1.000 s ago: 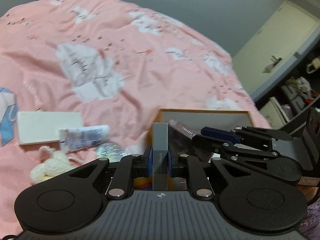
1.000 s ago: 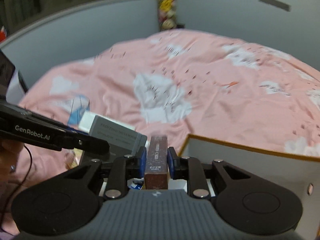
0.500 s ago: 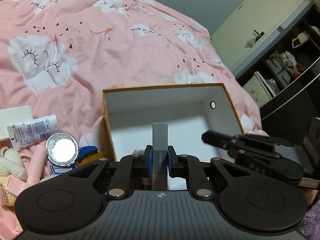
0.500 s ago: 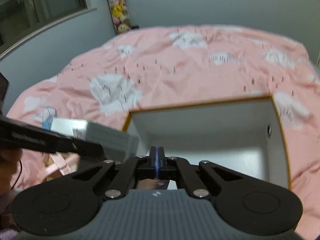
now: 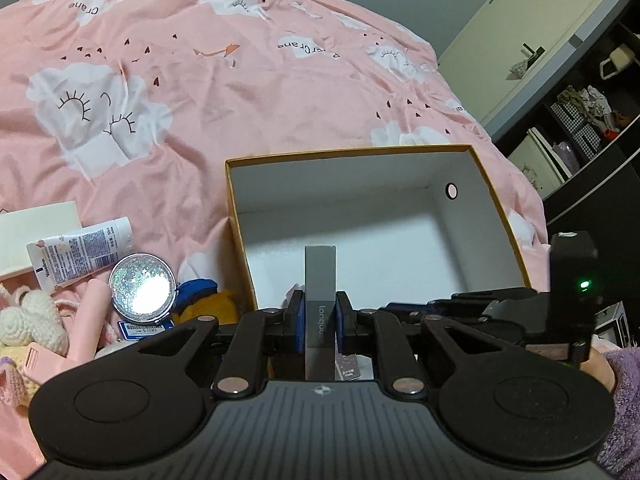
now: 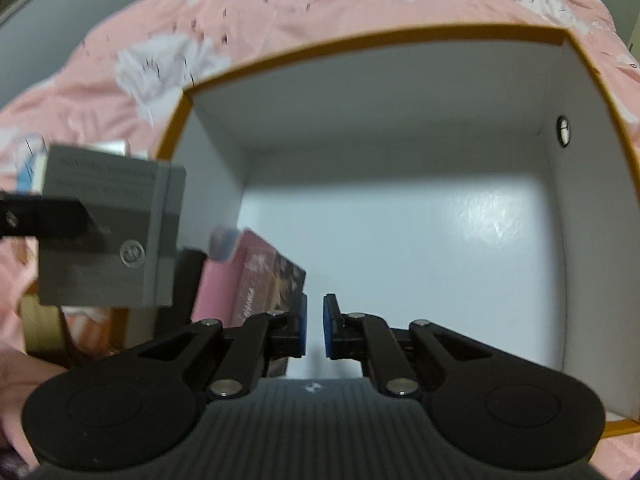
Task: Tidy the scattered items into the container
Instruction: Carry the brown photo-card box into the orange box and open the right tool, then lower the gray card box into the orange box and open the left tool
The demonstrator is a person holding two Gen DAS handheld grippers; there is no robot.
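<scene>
Gripping a slim grey carton (image 5: 319, 300) upright between its blue pads (image 5: 295, 322), the left claw (image 5: 319, 322) hangs at the near-left corner of the open cardboard box (image 5: 496, 200), which sits on the pink cloud-print duvet (image 5: 240, 80). In the right wrist view the same carton (image 6: 108, 236) shows side-on, with black fingers across its face. The right claw (image 6: 315, 326) points down into the white interior of the box (image 6: 580, 220); its jaws are opening, a narrow gap shows between the blue pads, and nothing sits between them. A pink-and-dark printed packet (image 6: 256, 284) leans against the box's near-left wall, just beside the right claw's left finger (motion blur softens its print).

Left of the box on the duvet lie a white cream tube (image 5: 80, 252), a round glittery compact (image 5: 142, 282), a cream crocheted toy (image 5: 28, 320), pink plastic pieces (image 5: 86, 328) and a blue-and-yellow soft item (image 5: 204, 300), all clustered close together. A flat white box (image 5: 36, 228) lies further left.
</scene>
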